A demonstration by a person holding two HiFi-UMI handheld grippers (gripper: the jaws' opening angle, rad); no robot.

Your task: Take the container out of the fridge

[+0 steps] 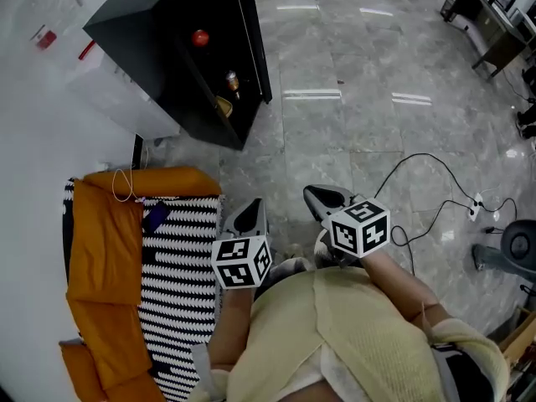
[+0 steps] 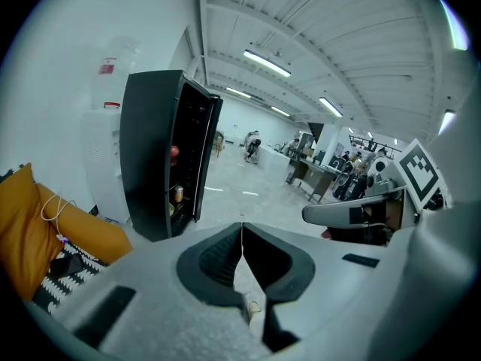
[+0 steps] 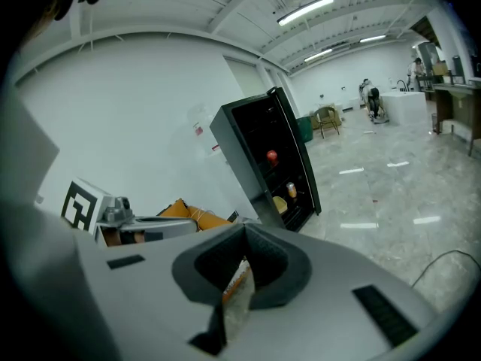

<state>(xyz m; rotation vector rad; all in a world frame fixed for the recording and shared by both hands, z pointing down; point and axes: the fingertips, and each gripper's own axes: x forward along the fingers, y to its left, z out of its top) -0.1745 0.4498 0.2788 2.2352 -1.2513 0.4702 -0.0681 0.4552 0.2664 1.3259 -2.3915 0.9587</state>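
A black fridge (image 1: 180,48) stands open at the far left, well ahead of both grippers. On its shelves I see a red round thing (image 1: 199,37), a small can (image 1: 232,81) and, lowest, a yellow container (image 1: 223,105). The same fridge (image 2: 150,179) shows in the left gripper view, and in the right gripper view the fridge (image 3: 255,156) holds the yellow container (image 3: 279,204). My left gripper (image 1: 247,216) and right gripper (image 1: 322,199) hover side by side close to my body. The left gripper (image 2: 241,224) and right gripper (image 3: 244,228) are both shut, with nothing held.
An orange sofa cushion (image 1: 100,249) with a black-and-white striped blanket (image 1: 180,266) lies at my left. A black cable (image 1: 435,199) runs over the grey tiled floor to a power strip (image 1: 477,208). A white cabinet (image 1: 117,90) stands beside the fridge. Desks (image 1: 494,23) stand far right.
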